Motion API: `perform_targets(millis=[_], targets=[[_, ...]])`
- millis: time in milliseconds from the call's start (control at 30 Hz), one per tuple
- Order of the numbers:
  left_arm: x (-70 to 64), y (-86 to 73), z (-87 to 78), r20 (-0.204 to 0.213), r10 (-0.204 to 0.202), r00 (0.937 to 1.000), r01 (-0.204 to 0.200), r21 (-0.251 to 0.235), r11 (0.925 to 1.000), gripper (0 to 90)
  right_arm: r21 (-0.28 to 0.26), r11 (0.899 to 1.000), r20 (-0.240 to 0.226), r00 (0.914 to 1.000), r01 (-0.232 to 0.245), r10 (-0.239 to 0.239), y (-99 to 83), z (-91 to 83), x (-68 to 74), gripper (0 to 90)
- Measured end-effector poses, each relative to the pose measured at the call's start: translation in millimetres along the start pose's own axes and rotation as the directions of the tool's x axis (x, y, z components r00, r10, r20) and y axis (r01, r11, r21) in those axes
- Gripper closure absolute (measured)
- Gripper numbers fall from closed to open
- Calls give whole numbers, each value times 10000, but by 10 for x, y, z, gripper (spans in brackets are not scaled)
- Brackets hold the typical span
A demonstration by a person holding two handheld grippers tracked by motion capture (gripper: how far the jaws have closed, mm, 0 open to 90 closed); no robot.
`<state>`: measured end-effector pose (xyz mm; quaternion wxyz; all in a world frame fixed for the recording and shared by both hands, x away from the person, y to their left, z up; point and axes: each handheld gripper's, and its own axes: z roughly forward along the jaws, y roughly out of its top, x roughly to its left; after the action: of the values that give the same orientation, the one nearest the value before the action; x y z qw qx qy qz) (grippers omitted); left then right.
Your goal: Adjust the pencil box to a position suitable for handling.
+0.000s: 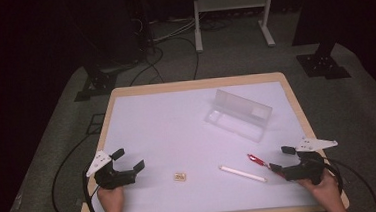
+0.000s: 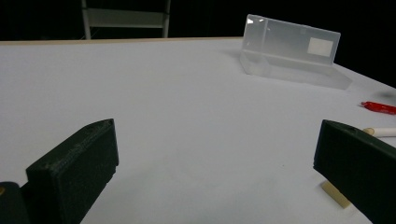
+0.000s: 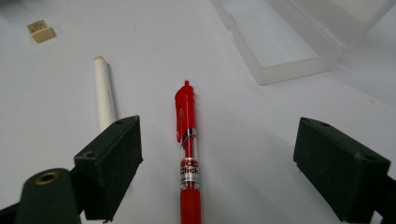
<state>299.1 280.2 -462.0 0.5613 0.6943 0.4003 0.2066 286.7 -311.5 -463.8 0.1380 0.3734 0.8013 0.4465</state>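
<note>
So, starting at the left of the high view: the left gripper [image 1: 128,159] sits near the front-left corner of the table [image 1: 125,92], held in a hand [image 1: 111,197] coming in from the bottom edge. Its jaws are spread wide apart with nothing between them, just bare white tabletop. In the left gripper view you can see that same gap, with the tabletop stretching away toward the clear case.

Moving right, there's a small tan eraser [image 1: 180,176] lying on its own near the front middle, well apart from both grippers. Next to that, a bit further right, is a white pen [image 1: 242,174] lying at a slant.

Behind those, toward the far right part of the table, sits a clear plastic pencil case [image 1: 239,115] with its lid standing open.

Then the red pen [image 1: 258,160], which is the thing actually being gone for. It lies flat on the table just right of the white pen, clip end pointing away from the person. In the right gripper view it runs straight up the middle between the two jaws, not touched by either as far as I can tell.

The right gripper [image 1: 281,158] is at the front-right, also gaping wide, holding nothing, lined up around the red pen's near end.
</note>
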Motion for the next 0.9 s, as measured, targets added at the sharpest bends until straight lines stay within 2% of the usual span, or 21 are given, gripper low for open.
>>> perform_targets(millis=[100, 500, 633, 900], targets=[[9, 1, -4, 46, -63, 10000, 63, 3, 10000, 0, 78, 9999, 14, 10000, -86, 86, 22, 18, 3, 148], [15, -1, 2, 109, -78, 9999, 77, 61, 10000, 0, 235, 9996, 89, 9998, 160, -162, 164, 46, 12, 148], [21, 1, 3, 144, -111, 9998, 110, 79, 9999, 0, 303, 9991, 59, 9995, 313, -315, 223, 55, 17, 148], [21, 1, 5, 159, -120, 9998, 119, 109, 9999, 0, 418, 9986, -93, 9995, 315, -311, 300, 79, 10, 149]])
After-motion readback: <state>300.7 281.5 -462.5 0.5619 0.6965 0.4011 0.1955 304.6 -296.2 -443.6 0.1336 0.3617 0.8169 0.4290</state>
